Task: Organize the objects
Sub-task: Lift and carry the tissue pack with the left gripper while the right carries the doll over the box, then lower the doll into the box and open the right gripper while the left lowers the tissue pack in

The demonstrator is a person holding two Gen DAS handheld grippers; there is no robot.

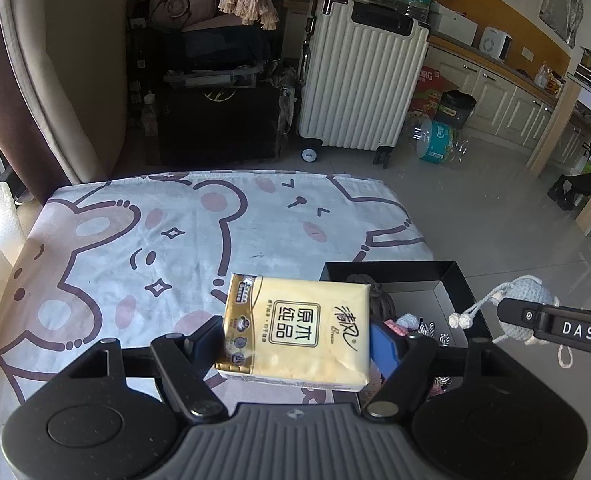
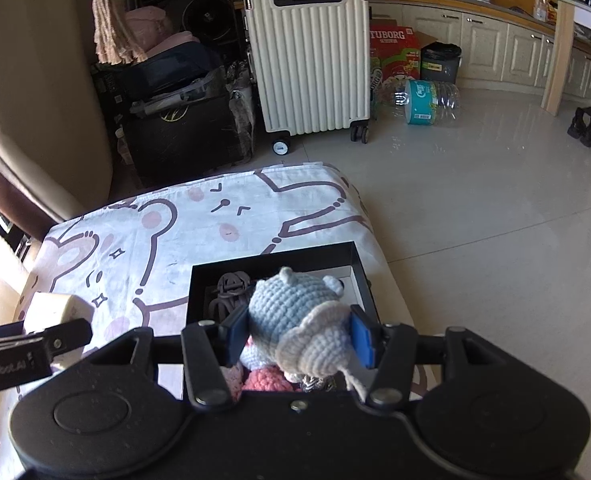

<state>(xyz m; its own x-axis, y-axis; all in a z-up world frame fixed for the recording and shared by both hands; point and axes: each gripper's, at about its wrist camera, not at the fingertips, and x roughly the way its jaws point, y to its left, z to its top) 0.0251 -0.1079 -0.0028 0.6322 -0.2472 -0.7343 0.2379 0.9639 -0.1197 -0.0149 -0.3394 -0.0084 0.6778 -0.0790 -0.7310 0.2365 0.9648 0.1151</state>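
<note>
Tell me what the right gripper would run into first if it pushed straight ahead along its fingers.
The right gripper, shut on the blue crocheted toy, points down into the black box. Going straight on, the toy would probably meet the dark cords inside, or the box's far wall; depth is unclear.

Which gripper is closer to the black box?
Right. The right gripper holds the blue crochet toy directly over the black box; the left gripper holds the tissue pack beside the box's left edge.
</note>
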